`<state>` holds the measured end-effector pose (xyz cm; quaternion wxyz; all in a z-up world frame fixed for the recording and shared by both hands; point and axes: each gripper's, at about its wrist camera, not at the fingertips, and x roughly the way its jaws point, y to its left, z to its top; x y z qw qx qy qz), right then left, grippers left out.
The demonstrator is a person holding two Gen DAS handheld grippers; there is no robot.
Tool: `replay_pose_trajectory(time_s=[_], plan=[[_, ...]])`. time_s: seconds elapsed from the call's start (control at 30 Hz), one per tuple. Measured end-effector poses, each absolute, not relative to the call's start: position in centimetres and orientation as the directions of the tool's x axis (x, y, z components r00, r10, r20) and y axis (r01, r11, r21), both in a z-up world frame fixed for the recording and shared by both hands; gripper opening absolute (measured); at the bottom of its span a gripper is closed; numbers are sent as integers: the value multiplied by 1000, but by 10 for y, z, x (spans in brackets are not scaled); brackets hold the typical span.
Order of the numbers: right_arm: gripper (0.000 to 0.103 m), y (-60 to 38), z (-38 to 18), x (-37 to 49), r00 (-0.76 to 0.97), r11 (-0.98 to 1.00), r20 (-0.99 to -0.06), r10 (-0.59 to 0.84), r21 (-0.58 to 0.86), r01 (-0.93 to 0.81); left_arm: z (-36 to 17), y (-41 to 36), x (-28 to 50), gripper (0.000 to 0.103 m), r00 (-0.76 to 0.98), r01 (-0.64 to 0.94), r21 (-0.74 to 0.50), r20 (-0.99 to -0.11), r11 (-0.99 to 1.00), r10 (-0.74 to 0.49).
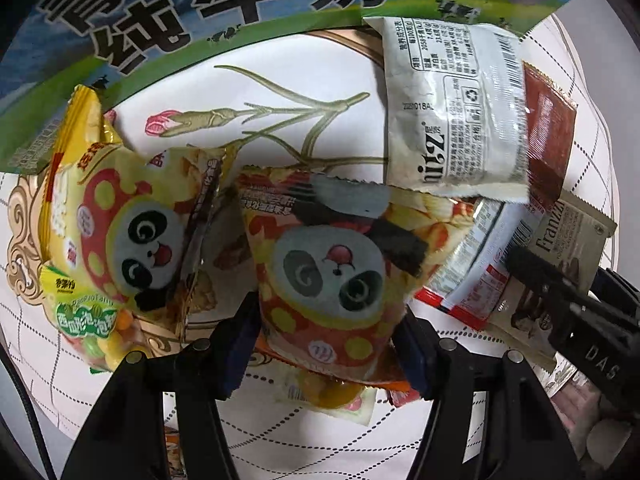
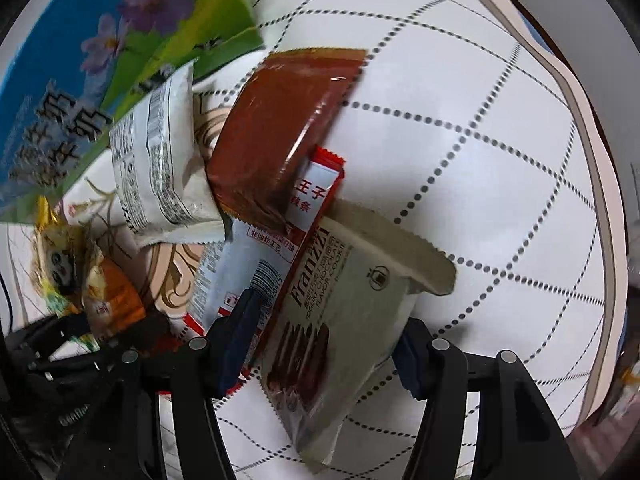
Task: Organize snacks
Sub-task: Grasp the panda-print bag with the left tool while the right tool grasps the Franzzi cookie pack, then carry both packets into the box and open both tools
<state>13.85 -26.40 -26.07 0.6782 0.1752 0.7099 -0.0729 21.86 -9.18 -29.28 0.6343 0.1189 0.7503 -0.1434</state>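
Note:
In the left wrist view my left gripper (image 1: 326, 344) is shut on a red-and-yellow panda snack packet (image 1: 332, 268), its blue pads pressing both sides. A second panda packet (image 1: 132, 232) lies to its left. A white packet (image 1: 452, 108) and a brown packet (image 1: 550, 128) lie at the upper right. In the right wrist view my right gripper (image 2: 324, 348) is shut on a beige Franzzi cookie packet (image 2: 352, 308), which also shows in the left wrist view (image 1: 568, 236). The brown packet (image 2: 276, 128), a red-and-white packet (image 2: 260, 256) and the white packet (image 2: 160, 160) lie beyond it.
A blue-and-green milk carton box (image 1: 200, 12) stands at the back, also in the right wrist view (image 2: 80, 80). The tablecloth (image 2: 480, 160) is white with dotted lines and a flower print. The table edge (image 2: 592, 200) curves along the right. An orange packet (image 2: 116, 296) lies left.

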Motion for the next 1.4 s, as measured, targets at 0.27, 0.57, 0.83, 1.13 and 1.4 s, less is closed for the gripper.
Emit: replay_pose_trajectory(time_s=[0.27,0.57,0.83,1.13,1.4], plan=[[58,-287,-246,121,-124,984,-990,66,44,171,-281,-86,244,62,-190,365,-90,-982,927,-21],[82,-299,-224,105,-27,945,-996,86,73,319,-232,-76,227,62,-157,451,-124,-986,884,-58],[62,-302,-260,117,-43,911,-998,37,16,411,-270,-98,237,62,-192,447,-78,-981,891,10],[61,-307,-237,92,24,891,-993,118,116,439,-253,-103,216,51,-99,390,-85,-994,917,-50],[60,-298,-160,85,158,898,-969,192,239,369,-182,-80,198,51,-35,321,-175,-984,931,-173]])
